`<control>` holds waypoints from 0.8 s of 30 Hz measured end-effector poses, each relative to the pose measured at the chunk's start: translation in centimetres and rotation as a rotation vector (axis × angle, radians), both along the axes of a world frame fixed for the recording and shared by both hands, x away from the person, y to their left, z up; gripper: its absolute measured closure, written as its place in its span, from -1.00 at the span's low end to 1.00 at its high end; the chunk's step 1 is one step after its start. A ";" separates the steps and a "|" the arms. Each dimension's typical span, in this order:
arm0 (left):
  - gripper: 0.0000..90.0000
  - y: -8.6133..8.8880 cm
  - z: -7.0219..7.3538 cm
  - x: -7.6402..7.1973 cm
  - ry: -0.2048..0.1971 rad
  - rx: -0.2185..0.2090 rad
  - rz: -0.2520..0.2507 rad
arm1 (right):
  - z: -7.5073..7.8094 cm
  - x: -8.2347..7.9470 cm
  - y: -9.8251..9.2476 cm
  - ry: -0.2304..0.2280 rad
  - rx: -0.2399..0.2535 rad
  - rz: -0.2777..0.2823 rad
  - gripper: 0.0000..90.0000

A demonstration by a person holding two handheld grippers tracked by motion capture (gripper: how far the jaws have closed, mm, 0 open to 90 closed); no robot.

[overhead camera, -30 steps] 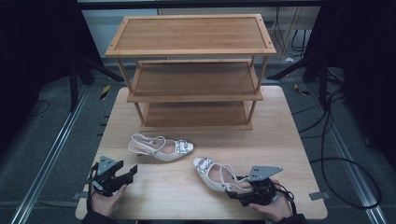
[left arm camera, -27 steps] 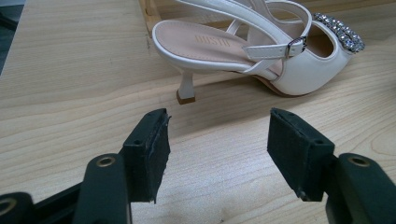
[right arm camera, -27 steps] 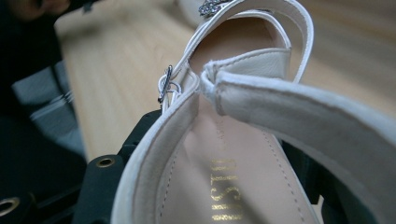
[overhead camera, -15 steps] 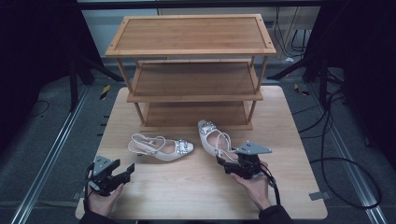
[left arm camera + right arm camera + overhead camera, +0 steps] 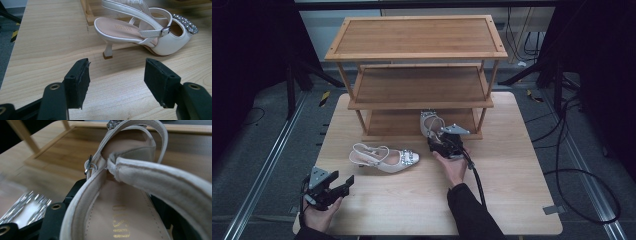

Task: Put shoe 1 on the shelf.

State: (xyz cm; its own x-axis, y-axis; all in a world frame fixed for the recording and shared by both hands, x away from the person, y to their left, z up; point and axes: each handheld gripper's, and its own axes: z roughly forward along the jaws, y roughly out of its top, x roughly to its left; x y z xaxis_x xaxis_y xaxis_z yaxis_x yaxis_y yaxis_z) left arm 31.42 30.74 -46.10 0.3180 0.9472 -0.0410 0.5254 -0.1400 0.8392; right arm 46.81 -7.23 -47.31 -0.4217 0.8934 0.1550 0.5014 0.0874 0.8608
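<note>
My right gripper point(image 5: 438, 141) is shut on the heel end of a white slingback shoe point(image 5: 430, 123), whose jewelled toe points into the bottom shelf of the wooden rack point(image 5: 417, 93). In the right gripper view the held shoe point(image 5: 130, 202) fills the foreground, its strap and buckle close to the lens, the jaws clamped on its sides. The second white shoe point(image 5: 385, 157) lies on its sole on the table, left of centre. My left gripper point(image 5: 343, 185) rests open near the front left corner; in the left gripper view its gripper point(image 5: 120, 82) faces that shoe point(image 5: 147, 32) with bare table between.
The three-tier wooden rack stands at the back of the light wooden table point(image 5: 512, 200). Its middle shelf point(image 5: 419, 85) and top shelf point(image 5: 417, 37) are bare. Cables and metal rails run on the dark floor point(image 5: 582, 165) around the table.
My right gripper has carried its shoe from the front right of the table away from the person to the rack's bottom shelf. The left gripper and the other shoe have not moved.
</note>
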 end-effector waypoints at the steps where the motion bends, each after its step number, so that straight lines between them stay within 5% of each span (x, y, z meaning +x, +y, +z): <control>1: -0.20 0.1 0.0 0.0 0.002 -0.001 -0.001 | -0.2 0.5 0.3 0.006 0.011 -0.018 -0.12; 12: -0.20 0.1 -0.2 0.1 0.009 0.000 0.000 | -1.7 3.3 2.2 0.028 -0.053 -0.086 -0.13; 20: -0.20 0.1 -0.2 0.1 0.009 0.003 -0.003 | -1.8 3.3 2.0 0.025 -0.092 -0.069 -0.33; 24: -0.21 0.0 -0.2 0.1 0.011 0.000 -0.002 | -0.9 2.8 1.5 0.025 -0.072 -0.033 -0.42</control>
State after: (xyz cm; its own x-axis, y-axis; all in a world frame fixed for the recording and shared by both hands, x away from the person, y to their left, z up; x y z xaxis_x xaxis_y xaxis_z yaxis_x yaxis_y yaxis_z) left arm 31.50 30.78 -46.29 0.3195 0.9465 -0.0441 0.5342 -0.1415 0.8335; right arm 49.65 -5.75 -48.21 -0.3884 0.9160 0.1000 0.5259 0.1312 0.8404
